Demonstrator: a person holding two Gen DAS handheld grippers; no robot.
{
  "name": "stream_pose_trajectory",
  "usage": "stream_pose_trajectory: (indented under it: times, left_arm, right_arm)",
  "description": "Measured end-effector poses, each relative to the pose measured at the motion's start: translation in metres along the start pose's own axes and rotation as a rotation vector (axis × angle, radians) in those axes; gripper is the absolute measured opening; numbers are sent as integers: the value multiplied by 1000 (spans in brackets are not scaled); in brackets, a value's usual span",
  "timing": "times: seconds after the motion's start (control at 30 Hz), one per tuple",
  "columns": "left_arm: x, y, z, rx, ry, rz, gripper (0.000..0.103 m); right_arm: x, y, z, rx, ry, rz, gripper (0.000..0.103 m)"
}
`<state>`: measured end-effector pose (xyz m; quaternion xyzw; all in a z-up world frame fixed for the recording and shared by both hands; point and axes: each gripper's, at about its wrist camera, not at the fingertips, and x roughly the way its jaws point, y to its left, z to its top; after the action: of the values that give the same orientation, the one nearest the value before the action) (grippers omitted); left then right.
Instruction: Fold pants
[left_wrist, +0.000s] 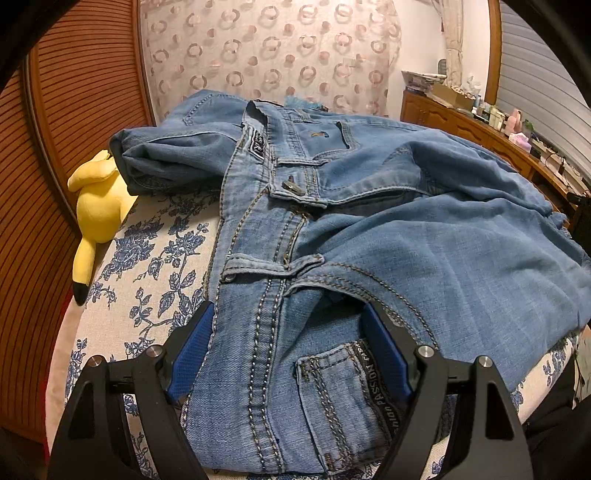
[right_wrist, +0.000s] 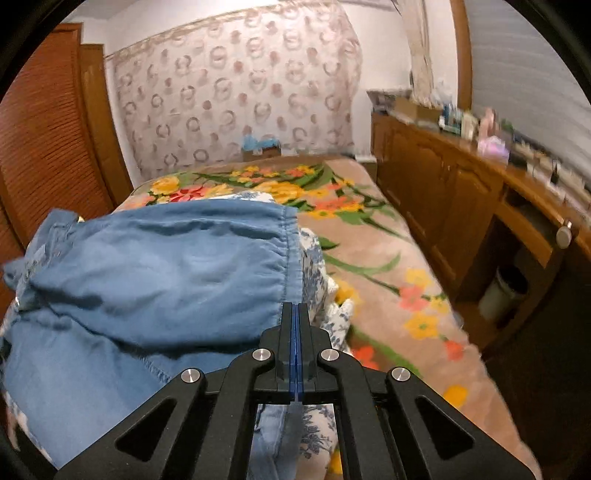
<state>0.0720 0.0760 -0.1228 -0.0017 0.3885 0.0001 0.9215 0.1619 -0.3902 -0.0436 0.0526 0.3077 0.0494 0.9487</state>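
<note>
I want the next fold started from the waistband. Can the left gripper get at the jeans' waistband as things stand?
Probably yes. The left gripper is open, its blue pads straddling the waistband end of the jeans on the floral cover, and nothing lies between them.

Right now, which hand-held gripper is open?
The left hand-held gripper: its blue pads stand wide apart astride the jeans at the waistband. The right hand-held gripper has its pads pressed together.
</note>
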Motion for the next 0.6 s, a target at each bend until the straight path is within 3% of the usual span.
stream_pose_trajectory:
  times: [0.13,0.2,0.23,0.27,0.43,0.5,0.6]
  left_arm:
    - [0,0,0,0,-2,-1,81]
    - [0,0,0,-1,-2,-1,81]
    - [0,0,0,0,-3,0,81]
    - [0,0,0,0,-4,-1,81]
    - [0,0,1,0,-3,-1,81]
    - [0,0,0,0,-4,-1,81]
    - [0,0,0,1,-4,-1,81]
  right_arm:
    - [-6,9,-17,-29,33,38,3]
    - [-9,10,-22,-34,46,50,17]
    - [-9,9,-28,-34,50,56,35]
    - [-10,7,-32,-28,56,61,45]
    - [-5,-3,-38,-42,123,59,46]
    - [-8,4,-37,-93,108,58,45]
    - [-5,8,-29,-124,105,29,34]
